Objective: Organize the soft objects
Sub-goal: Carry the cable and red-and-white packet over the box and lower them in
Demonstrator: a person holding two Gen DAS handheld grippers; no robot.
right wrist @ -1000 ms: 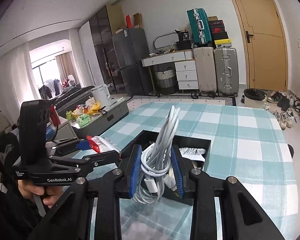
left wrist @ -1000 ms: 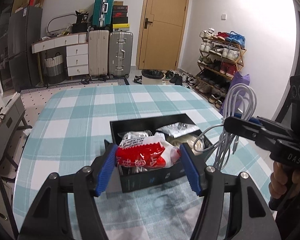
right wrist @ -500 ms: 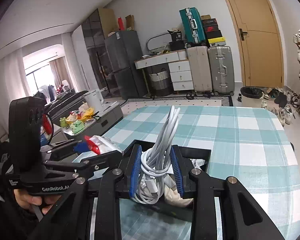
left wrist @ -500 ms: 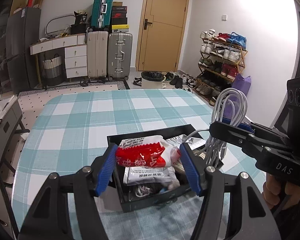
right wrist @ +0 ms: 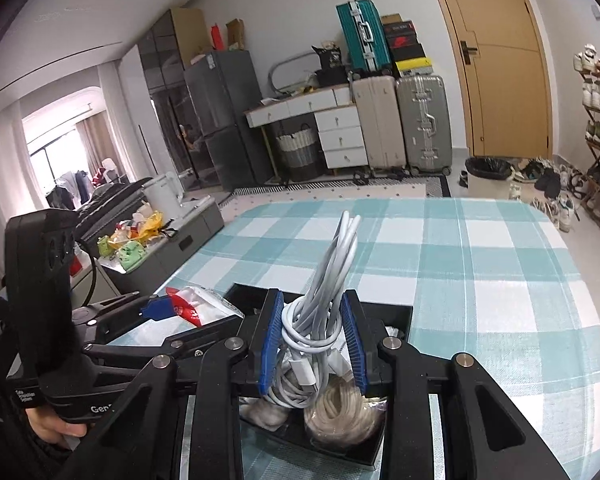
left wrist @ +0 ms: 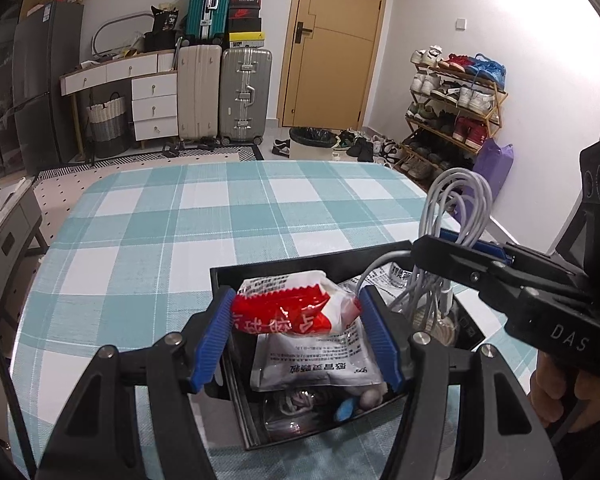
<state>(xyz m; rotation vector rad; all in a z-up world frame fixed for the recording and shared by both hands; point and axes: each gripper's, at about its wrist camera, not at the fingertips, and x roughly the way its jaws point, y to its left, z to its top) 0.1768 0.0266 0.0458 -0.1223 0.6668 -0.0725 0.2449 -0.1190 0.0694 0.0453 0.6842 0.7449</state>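
Left gripper (left wrist: 296,338): we see its blue pads clamped on a red-and-white snack packet (left wrist: 292,308), one pad at each end of the packet.
Right gripper (right wrist: 311,342): we see its blue pads clenched tight on a bundle of white cable (right wrist: 320,320); loops of the bundle stick up above the pads and a plug end hangs below them.
Snack packet: we find it held up over the left part of the black tray (left wrist: 236,272), clear of the things inside.
White cable: in the left wrist view we see the bundle hanging over the right side of the tray, its lower strands reaching down into it.
Black tray: it sits on the teal-and-white checked tablecloth (left wrist: 160,232); inside we make out a white printed pouch (left wrist: 316,360) under the snack packet, a coil of pale rope (right wrist: 340,408) under the cable, and some small items in clear wrapping that we cannot tell apart.
Hands: we see a person's hand (left wrist: 552,396) gripping the handle of the right gripper, and fingers (right wrist: 52,428) round the handle of the left one.
Room: suitcases (left wrist: 224,92), a wooden door and a shoe rack stand behind the table.
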